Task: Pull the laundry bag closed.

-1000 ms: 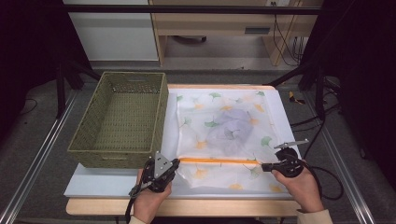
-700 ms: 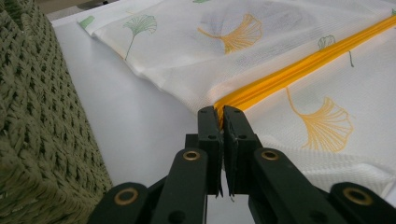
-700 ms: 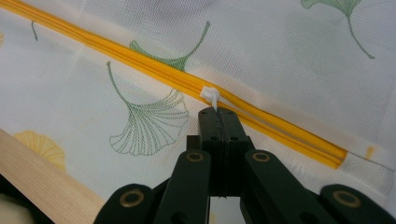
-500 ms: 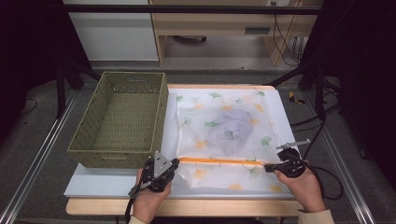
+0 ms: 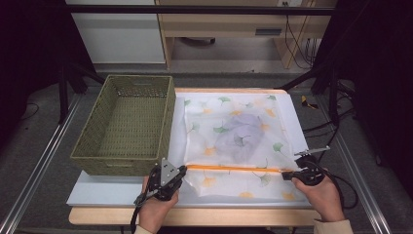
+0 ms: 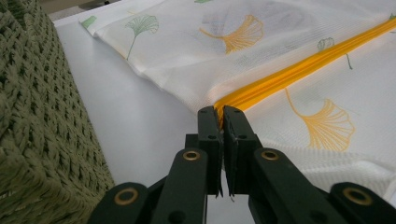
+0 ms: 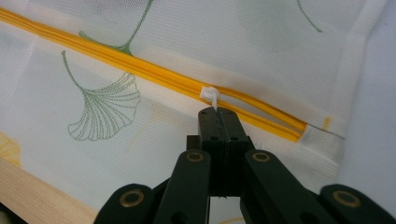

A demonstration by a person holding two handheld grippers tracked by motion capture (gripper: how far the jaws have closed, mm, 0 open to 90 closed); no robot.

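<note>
A white mesh bag (image 5: 229,114) printed with ginkgo leaves lies flat on the table, with a greyish garment (image 5: 239,139) showing through it. An orange zipper (image 5: 234,168) runs across its near part. My left gripper (image 5: 182,169) is shut on the zipper's left end at the bag's edge; the orange tape (image 6: 299,70) leads straight into my left gripper's (image 6: 220,112) tips. My right gripper (image 5: 287,174) is at the zipper's right part. There my right gripper (image 7: 217,113) is shut on the white zipper pull (image 7: 210,95), a short way from the zipper's (image 7: 140,67) end.
An empty green woven basket (image 5: 124,126) stands at the left, close beside the bag and my left gripper; its wall (image 6: 37,116) is right next to the jaws. The table's wooden front edge (image 5: 219,214) runs just below both hands. Cables hang off the right side.
My right gripper has edged slightly to the right along the zipper. The left gripper has stayed in place.
</note>
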